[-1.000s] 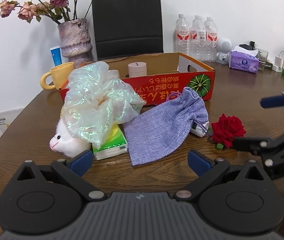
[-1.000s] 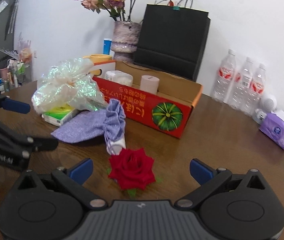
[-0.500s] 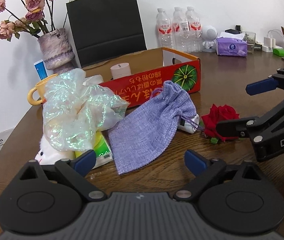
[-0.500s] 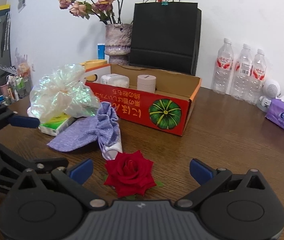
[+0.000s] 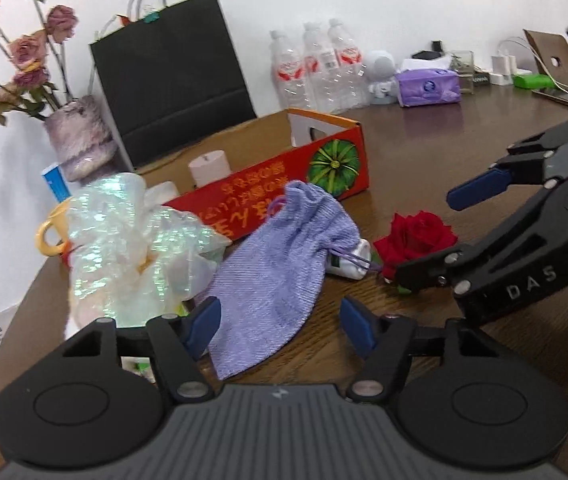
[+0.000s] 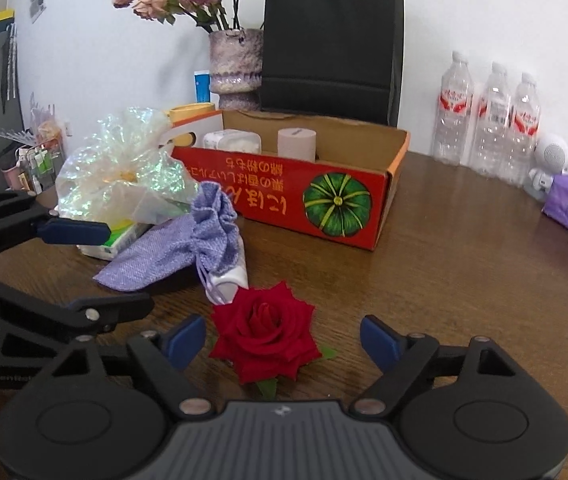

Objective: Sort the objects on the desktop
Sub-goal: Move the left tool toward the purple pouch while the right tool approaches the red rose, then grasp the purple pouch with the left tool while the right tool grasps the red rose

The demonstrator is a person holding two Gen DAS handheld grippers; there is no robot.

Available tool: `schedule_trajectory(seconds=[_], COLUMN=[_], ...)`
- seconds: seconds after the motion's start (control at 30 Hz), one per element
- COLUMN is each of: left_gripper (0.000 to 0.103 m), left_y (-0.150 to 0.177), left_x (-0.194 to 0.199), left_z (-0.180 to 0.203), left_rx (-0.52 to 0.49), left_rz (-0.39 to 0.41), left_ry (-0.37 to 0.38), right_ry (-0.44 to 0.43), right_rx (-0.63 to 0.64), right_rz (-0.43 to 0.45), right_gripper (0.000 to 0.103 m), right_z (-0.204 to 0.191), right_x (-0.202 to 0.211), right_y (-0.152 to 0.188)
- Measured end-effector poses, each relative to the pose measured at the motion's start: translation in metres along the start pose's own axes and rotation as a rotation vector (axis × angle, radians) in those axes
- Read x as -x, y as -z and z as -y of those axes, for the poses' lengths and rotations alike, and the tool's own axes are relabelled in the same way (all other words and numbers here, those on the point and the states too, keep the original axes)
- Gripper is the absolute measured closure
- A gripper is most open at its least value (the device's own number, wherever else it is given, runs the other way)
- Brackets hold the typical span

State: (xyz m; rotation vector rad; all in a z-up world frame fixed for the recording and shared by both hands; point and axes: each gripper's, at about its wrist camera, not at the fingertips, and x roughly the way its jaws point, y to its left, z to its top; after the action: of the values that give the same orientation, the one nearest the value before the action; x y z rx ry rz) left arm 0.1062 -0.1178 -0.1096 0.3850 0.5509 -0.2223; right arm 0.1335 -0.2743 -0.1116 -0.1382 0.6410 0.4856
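**Both tools spread above the surface, rose and pouch in front of them**

Left tool (image 5: 280,320): fingers spread, holding nothing. The narrow end of the purple pouch (image 5: 280,256) lies on the surface (image 5: 423,152) between the two blue pads; whether the pads touch the fabric cannot be told.

Right tool (image 6: 282,338): fingers spread, holding nothing. The red rose (image 6: 266,330) lies on the surface between the pads, nearer the left pad, with a gap to the right pad. In the left wrist view the right tool shows from the side, one finger above the rose and one below it.

Object positions:
- The pouch lies flat, its gathered mouth toward the red cardboard box (image 6: 284,196). A small white item (image 6: 230,278) lies under the mouth, just beside the rose.
- A shiny cellophane bundle (image 5: 132,240) sits left of the pouch, on top of a green tissue pack (image 6: 118,236).
- The box stands open behind the pouch, with a roll (image 6: 296,143) and a white container (image 6: 232,142) inside.
- Behind the box: a vase of dried flowers (image 6: 236,64), a black paper bag (image 6: 331,44) and three water bottles (image 6: 487,116).
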Motion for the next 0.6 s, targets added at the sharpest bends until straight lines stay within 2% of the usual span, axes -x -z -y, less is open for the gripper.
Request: schedule_trajectory(seconds=[0.1,0.27,0.33,0.4,0.57,0.6], left_gripper=[0.035,0.039,0.042,0.051,0.085,0.087], left_y=[-0.002,-0.004,-0.003,-0.003,-0.001,-0.001], left_x=[-0.011,-0.024,-0.026,-0.027,-0.028,-0.028], left_z=[0.000,-0.007,-0.010,-0.012,-0.010,-0.009], left_rx=[-0.014,0.035,0.052,0.071,0.085,0.086], left_rz=[-0.020,-0.045,-0.046,-0.042,-0.027,-0.025], left_ry=[0.016,0.021,0.020,0.021,0.026,0.027], right_ry=[-0.013,-0.028,-0.034,-0.024,-0.012,-0.011], right_rx=[-0.003,-0.008,-0.014,-0.016,-0.028,-0.028], right_rz=[-0.019,-0.031,-0.023,-0.017,-0.003,0.002], right_gripper=[0.029,0.032,0.037,0.045,0.056,0.058], right_z=[0.000,-0.002,-0.001,-0.002,0.000,0.000], right_x=[-0.003,-0.008,-0.008,-0.008,-0.007,-0.006], right_y=[0.001,0.004,0.004,0.004,0.004,0.004])
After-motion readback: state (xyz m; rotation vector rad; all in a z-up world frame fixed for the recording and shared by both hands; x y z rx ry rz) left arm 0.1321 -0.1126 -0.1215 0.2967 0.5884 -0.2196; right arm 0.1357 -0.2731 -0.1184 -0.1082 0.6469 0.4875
